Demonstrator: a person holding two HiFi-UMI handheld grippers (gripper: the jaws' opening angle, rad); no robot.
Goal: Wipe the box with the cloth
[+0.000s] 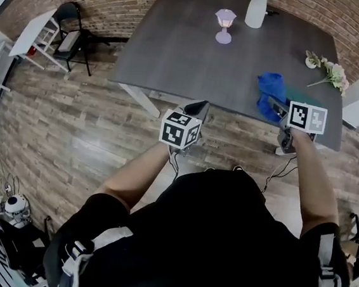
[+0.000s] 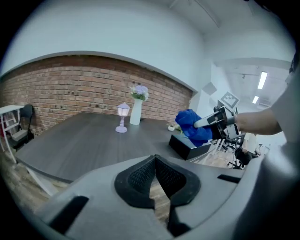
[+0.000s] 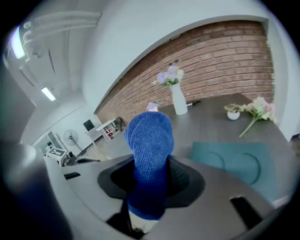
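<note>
One tool works — the right gripper (image 1: pixel 274 106) pinches the cloth (image 1: pixel 271 89) over the box (image 3: pixel 229 161) at the edge of the table (image 1: pixel 177 44); the left gripper (image 2: pixel 155 161) is closed, empty. Flat, even strokes would serve best.

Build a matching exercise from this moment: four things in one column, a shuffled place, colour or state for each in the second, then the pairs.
Things:
1. cloth
2. left gripper
3. vase
4. box

Descriptions:
A. shut with nothing between its jaws, held off the table's near edge
B. teal top, on the near right part of the table
C. white, upright at the table's far edge
D. blue, clamped in the right gripper

Pairs: 1-D, 2-A, 3-C, 4-B
</note>
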